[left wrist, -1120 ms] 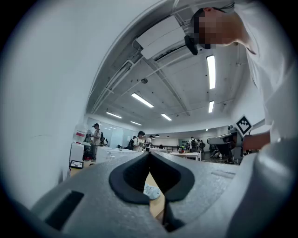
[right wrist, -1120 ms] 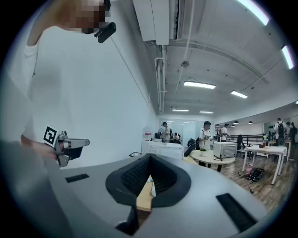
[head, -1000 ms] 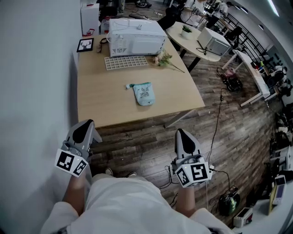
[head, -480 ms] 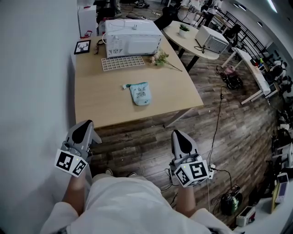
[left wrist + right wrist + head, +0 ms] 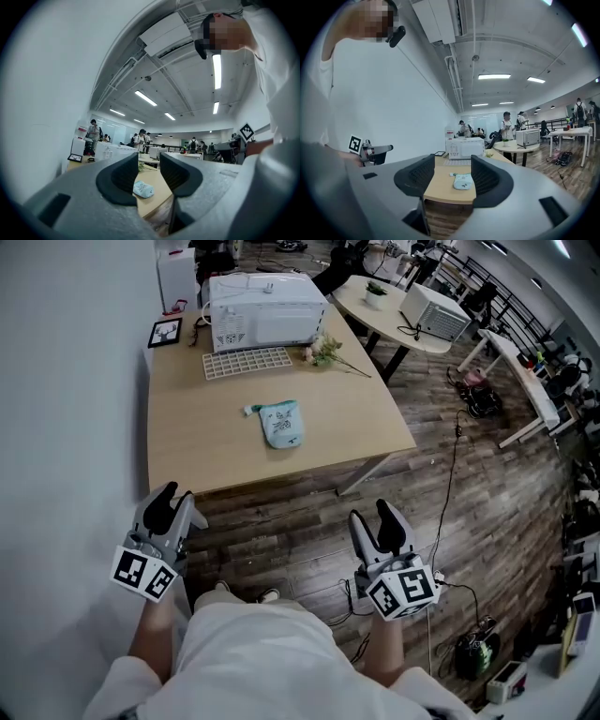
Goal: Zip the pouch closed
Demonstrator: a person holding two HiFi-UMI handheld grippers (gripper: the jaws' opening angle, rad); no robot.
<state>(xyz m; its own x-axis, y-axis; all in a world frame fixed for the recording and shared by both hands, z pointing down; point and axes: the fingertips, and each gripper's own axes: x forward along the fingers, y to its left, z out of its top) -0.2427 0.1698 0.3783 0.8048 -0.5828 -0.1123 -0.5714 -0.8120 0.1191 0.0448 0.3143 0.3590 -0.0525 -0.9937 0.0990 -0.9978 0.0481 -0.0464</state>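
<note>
A pale blue patterned pouch (image 5: 281, 423) lies flat in the middle of the light wooden table (image 5: 187, 442), with a small tab sticking out at its left end. Both grippers hang over the floor in front of the table, far short of the pouch. My left gripper (image 5: 176, 497) is partly open and holds nothing. My right gripper (image 5: 373, 514) stands wider open, also with nothing in it. The jaws of both have just been opening. Each gripper view shows the pouch (image 5: 143, 189) (image 5: 463, 181) far off through the gap between its jaws.
At the table's far end stand a white microwave oven (image 5: 262, 310), a white grid tray (image 5: 247, 362), a flower sprig (image 5: 328, 351) and a small framed picture (image 5: 165, 332). A white wall runs along the left. A round table (image 5: 394, 310) and floor cables (image 5: 450, 474) lie to the right.
Both grippers' jaws were shut and now stand apart, the right wider than the left. The right gripper has dropped a little in the head view.
</note>
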